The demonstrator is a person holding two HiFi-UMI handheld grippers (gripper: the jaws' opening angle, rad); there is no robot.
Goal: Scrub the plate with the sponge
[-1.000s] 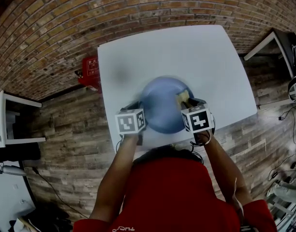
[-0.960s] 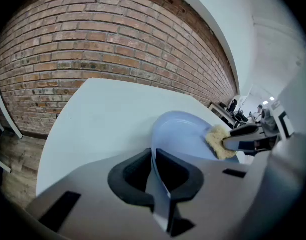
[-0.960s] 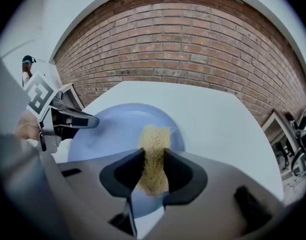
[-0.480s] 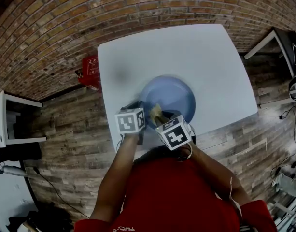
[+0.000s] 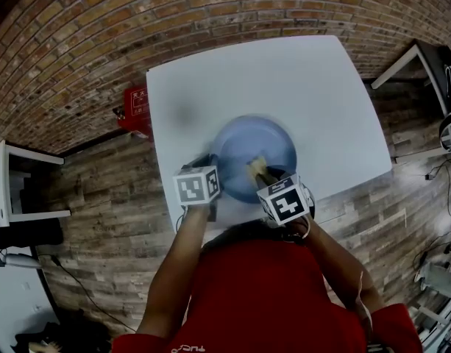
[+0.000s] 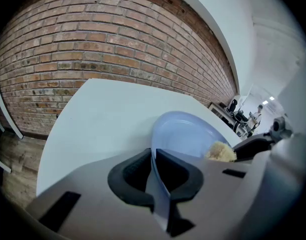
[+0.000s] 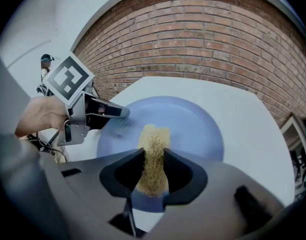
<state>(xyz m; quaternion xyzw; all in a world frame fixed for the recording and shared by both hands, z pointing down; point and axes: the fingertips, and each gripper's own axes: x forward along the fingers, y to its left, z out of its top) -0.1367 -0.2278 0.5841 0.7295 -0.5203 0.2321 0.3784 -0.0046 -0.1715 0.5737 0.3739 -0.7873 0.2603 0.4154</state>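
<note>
A blue plate [image 5: 256,149] lies near the front edge of the white table [image 5: 232,79]. My left gripper [image 5: 210,175] is shut on the plate's left rim; in the left gripper view the thin blue plate [image 6: 185,134] edge runs between the jaws of that gripper [image 6: 155,171]. My right gripper [image 5: 265,179] is shut on a yellow fibrous sponge [image 5: 256,168] that rests on the plate's near part. In the right gripper view the sponge [image 7: 153,159] is squeezed between the jaws of the gripper [image 7: 153,176] above the plate [image 7: 192,129]. The left gripper [image 7: 100,111] shows at that plate's left edge.
A brick wall [image 5: 137,20] stands behind the table. A red object [image 5: 139,110] sits on the wooden floor beside the table's left edge. White furniture [image 5: 12,182] stands at the far left, and another table [image 5: 409,65] at the right.
The right gripper with the sponge swept from the plate's right side to its near left, then came back toward the near middle. The left gripper kept its hold on the rim.
</note>
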